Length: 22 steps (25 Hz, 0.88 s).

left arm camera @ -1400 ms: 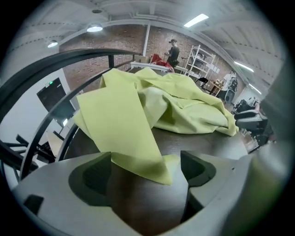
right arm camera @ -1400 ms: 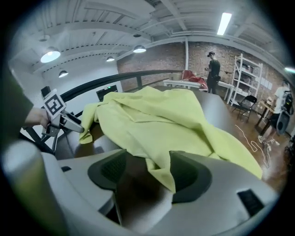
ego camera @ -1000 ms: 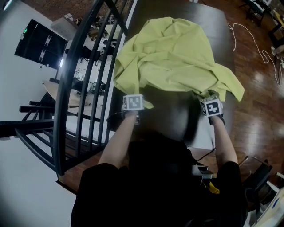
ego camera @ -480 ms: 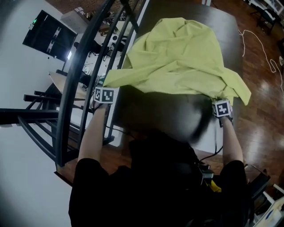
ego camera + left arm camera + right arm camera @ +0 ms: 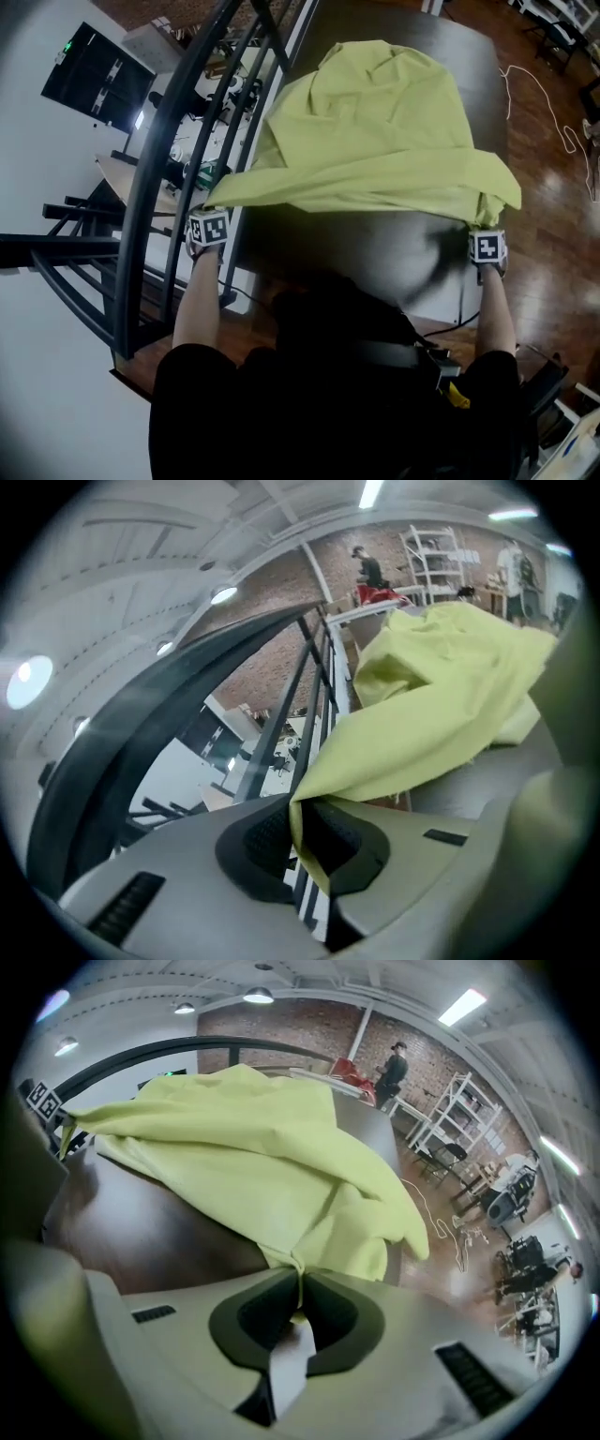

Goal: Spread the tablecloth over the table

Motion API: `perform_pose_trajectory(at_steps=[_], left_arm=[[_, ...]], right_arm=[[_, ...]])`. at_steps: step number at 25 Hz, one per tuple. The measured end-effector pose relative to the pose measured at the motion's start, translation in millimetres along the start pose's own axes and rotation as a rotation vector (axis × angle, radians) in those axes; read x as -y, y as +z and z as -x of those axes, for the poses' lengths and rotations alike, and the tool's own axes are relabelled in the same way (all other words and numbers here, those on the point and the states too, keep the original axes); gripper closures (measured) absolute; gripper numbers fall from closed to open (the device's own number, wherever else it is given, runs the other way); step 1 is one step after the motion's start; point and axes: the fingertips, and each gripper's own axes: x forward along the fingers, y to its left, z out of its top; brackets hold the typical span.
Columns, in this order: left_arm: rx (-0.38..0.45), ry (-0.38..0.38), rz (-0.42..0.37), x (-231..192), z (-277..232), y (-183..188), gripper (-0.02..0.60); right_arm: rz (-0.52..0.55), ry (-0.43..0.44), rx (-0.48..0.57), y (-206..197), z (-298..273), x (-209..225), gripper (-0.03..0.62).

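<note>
the dark, glossy wooden table (image 5: pixel 356 248) runs away from me. the cloth (image 5: pixel 375 122), matte yellow-green and creased, lies heaped along it from the near edge toward the far end, its long axis following the table's. a second ago its near hem sagged in a short bunch between my hands. now that hem is pulled into a long line across the near edge, from past the left edge to the near right corner. my left gripper (image 5: pixel 210 208) has swung out from mid-edge to beside the black curved railing (image 5: pixel 178 141), and it pinches a corner of the cloth. my right gripper (image 5: pixel 484 225) has just been closing and now nips the cloth's other corner between its dark pads.
</note>
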Motion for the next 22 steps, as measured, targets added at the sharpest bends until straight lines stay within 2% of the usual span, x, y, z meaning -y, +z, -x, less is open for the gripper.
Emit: perform_pose_trajectory(at_steps=[4,5,7,9,12,15,16,17,19,21,22], left_arm=[[-0.060,0.023,0.178,-33,-14,-37,0.565],[-0.081,0.030,0.228,-42,-18,-44,0.565],[-0.116,0.027,0.323,-52,-18,-52,0.565],[-0.115,-0.021,0.356,-44,-16,-53,0.565],[-0.076,-0.128,0.365,-20,-20,-51,0.565],[-0.061,-0.186,0.349,-6,-22,-51,0.561],[-0.078,-0.190,0.321,-3,-20,-55,0.543],[-0.111,-0.186,0.286,-1,-16,-61,0.495],[-0.164,-0.161,0.214,-2,-5,-73,0.434],[-0.122,-0.185,0.165,4,6,-65,0.377],[-0.097,-0.210,0.148,10,15,-62,0.376]], right_arm=[[-0.083,-0.071,-0.093,-52,1,16,0.574],[-0.096,-0.071,-0.098,-57,0,13,0.574],[-0.072,-0.054,-0.023,-45,1,7,0.569],[-0.048,-0.016,-0.045,-54,6,5,0.517],[-0.036,0.134,-0.113,-80,21,-8,0.333],[-0.010,0.220,-0.102,-80,54,-12,0.327],[0.003,0.227,-0.099,-77,63,-10,0.327],[0.021,0.223,-0.080,-71,72,-7,0.327],[0.060,0.206,0.010,-48,85,-7,0.327],[0.095,0.211,0.111,-19,91,-18,0.327],[0.119,0.217,0.153,-5,92,-27,0.327]])
